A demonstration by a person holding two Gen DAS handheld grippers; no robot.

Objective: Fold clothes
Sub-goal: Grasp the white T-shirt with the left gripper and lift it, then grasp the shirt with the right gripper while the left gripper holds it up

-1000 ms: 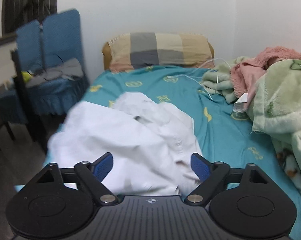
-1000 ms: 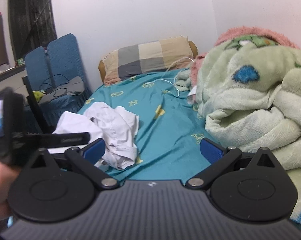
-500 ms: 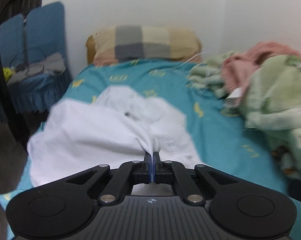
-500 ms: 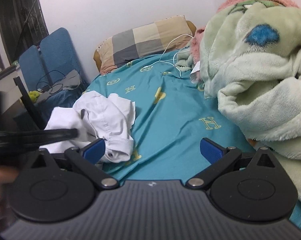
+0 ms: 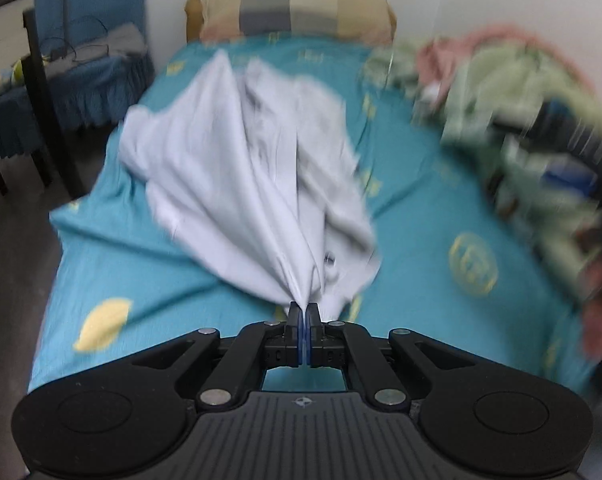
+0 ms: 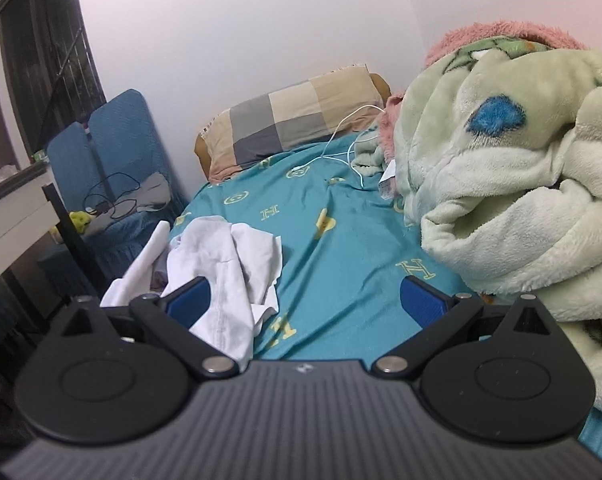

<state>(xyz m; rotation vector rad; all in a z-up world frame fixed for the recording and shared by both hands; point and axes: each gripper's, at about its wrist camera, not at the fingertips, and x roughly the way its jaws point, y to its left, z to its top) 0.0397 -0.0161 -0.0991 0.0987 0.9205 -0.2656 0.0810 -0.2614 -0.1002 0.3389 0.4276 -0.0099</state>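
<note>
A white shirt (image 5: 241, 168) lies crumpled on the teal bed sheet (image 5: 149, 280). My left gripper (image 5: 303, 312) is shut on an edge of it, and the cloth runs in taut folds from the pinch toward the pillow. In the right wrist view the same white shirt (image 6: 221, 264) lies at the bed's left edge. My right gripper (image 6: 305, 300) hangs open over the sheet, its left finger just in front of the shirt, nothing between its blue pads. The right gripper shows blurred at the left wrist view's right edge.
A checked pillow (image 6: 297, 120) lies at the head of the bed by the wall. A heap of green and pink fleece blankets (image 6: 513, 184) fills the bed's right side, with a white cable (image 6: 341, 148) beside it. Blue-covered chairs (image 6: 113, 156) stand left of the bed.
My left gripper went from open to shut on the shirt's edge, then drew back toward the foot of the bed, pulling the shirt out into long folds. The right gripper stayed open.
</note>
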